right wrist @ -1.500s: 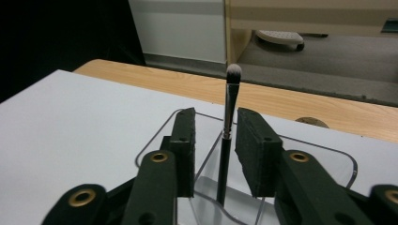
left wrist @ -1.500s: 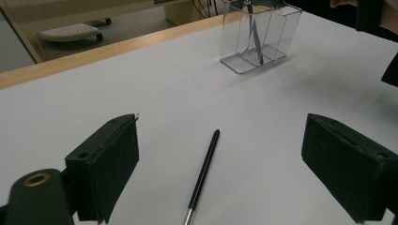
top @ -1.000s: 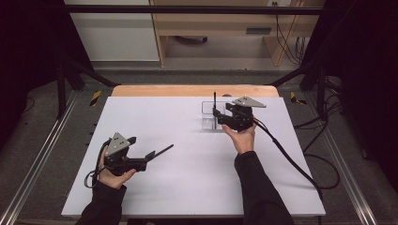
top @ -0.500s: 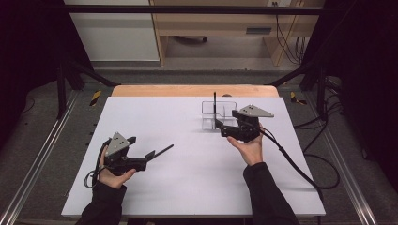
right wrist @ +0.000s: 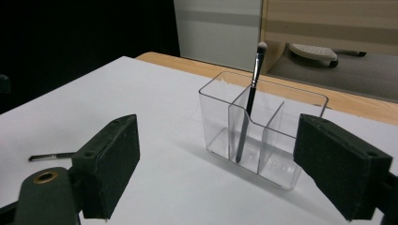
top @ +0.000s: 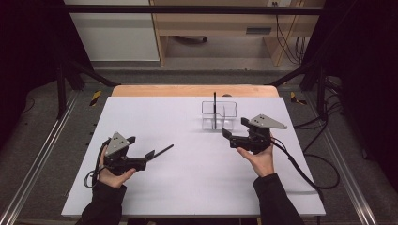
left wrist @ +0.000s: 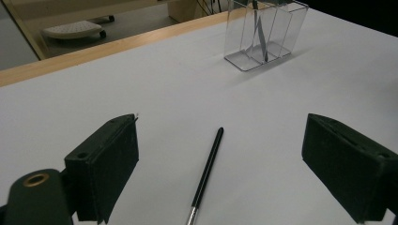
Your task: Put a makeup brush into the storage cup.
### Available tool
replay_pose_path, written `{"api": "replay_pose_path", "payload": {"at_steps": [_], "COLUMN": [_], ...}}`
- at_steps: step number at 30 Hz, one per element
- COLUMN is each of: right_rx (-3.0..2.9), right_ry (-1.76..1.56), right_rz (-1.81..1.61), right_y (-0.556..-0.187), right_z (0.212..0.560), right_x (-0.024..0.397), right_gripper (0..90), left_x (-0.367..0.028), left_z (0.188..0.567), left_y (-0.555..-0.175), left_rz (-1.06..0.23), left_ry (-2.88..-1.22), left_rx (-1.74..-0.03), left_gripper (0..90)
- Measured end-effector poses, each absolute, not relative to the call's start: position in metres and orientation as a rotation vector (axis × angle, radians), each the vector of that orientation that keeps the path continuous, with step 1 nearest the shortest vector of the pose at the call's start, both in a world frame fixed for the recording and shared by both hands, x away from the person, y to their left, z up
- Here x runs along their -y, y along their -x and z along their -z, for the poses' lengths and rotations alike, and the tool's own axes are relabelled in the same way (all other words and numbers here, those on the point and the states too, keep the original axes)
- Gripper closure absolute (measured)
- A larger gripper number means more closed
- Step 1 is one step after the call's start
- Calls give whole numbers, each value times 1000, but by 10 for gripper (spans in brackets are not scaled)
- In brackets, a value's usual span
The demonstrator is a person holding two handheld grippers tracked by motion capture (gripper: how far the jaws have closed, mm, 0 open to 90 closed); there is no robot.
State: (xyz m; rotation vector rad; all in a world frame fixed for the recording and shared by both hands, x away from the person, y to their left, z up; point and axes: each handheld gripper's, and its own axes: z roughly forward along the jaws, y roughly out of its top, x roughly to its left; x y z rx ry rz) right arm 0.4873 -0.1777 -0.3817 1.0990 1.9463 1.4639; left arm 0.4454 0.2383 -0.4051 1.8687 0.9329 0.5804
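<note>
The right claw (top: 226, 128) sits just beside the clear holder (right wrist: 263, 126), its jaws just opened wide and empty; a brush (right wrist: 248, 103) stands tilted in the holder's middle compartment. The left claw (top: 149, 159) gapes wide too, gripping nothing, with a second brush (left wrist: 206, 171) flat on the white tabletop (top: 187, 187) between its jaws

Light: overhead, even; white table (top: 187, 178) bright, surroundings at both sides dark | Shadows: soft, short, beside clear organizer (right wrist: 263, 136) on the table | Glare: faint highlights on organizer walls | Focus: high view slightly soft; gripper views sharp mid-field, near fingers (left wrist: 105, 164) slightly blurred
</note>
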Motion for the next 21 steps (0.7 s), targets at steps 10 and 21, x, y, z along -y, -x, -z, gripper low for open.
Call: {"api": "replay_pose_path", "payload": {"at_steps": [10,21], "right_rx": [-1956,-1955], "right_ry": [-1105,-1110], "right_rz": [-1445,-1442], "right_y": [-472,-455], "right_z": [389,396], "right_x": [193,204], "right_gripper": [119,105], "left_x": [-238,-240], "left_z": [406,406], "left_y": [-446,-446], "left_rz": [-579,-580], "left_ry": [-1869,-1858], "left_rx": [-934,-939], "left_gripper": [102,101]}}
